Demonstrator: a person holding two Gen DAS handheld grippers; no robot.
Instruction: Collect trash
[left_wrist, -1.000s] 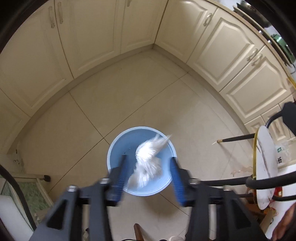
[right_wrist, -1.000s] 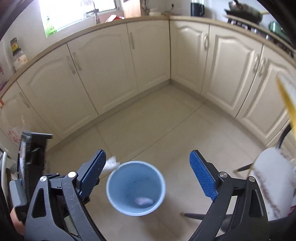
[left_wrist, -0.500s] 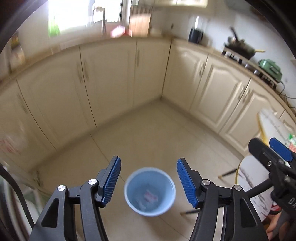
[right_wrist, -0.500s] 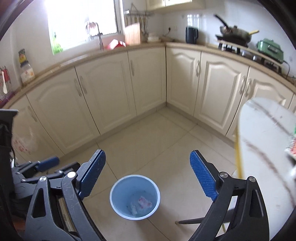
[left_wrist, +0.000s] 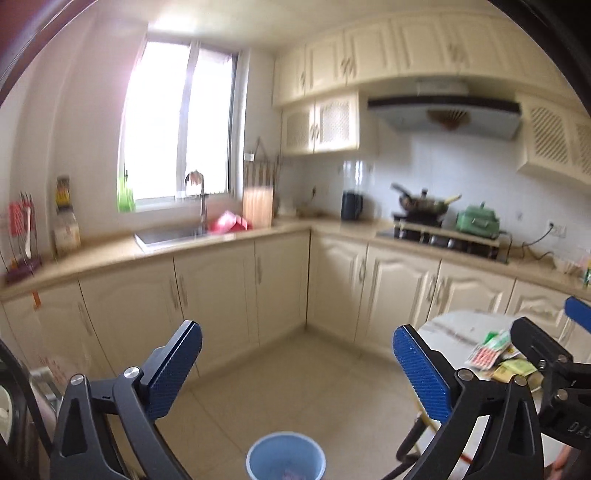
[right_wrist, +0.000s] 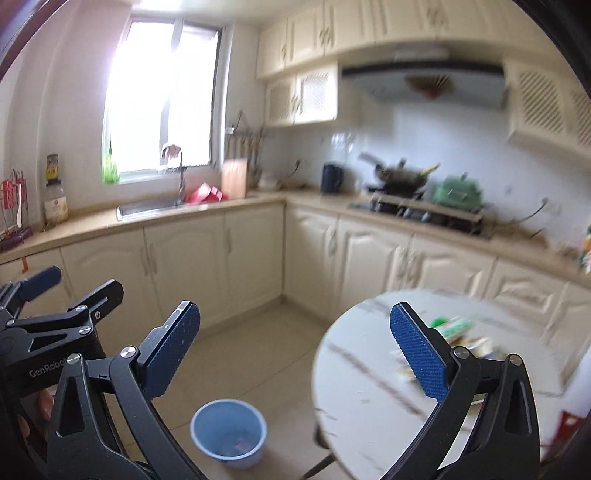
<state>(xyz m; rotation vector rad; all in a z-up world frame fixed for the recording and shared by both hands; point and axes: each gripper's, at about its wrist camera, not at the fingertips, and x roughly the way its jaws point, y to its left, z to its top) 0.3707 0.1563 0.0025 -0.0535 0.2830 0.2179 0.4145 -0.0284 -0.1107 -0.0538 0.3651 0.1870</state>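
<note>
left wrist view: left gripper (left_wrist: 297, 363) up high w/ nothing between the pads, jaws opening to about as wide as they go. prob bc it's got nothing to carry atm.
bin: blue bin (left_wrist: 286, 460) on the floor tiles, low in this view & below the gap between the fingers. something pinkish lies inside, too small to say what.
table: round white table (left_wrist: 454, 325) just right of the bin, a heap of wrappers (left_wrist: 496, 356) on top – red/white one, green one, yellow ones. that's the trash left to collect imo.
other tool: right gripper (left_wrist: 546, 354) pokes in over the table side, partly hiding the wrappers.
right wrist view: right gripper (right_wrist: 295, 341) also empty, jaws opening wide. pointed across the table edge, so my guess is it's lining up for the next wrapper.
bin again: blue bin (right_wrist: 228, 435) sits left of the table (right_wrist: 369, 387), close by its leg, a scrap or two at the bottom. handy spot, short trip from tabletop to bin.
trash: wrappers (right_wrist: 456, 334) on the far right part of the table, behind the right finger, blurry so can't count them.
left tool: left gripper (right_wrist: 55, 295) off to the left of the bin, a hand under it at the frame edge.
risk: wrappers look thin & flat, may slip a wide pinch.
</note>
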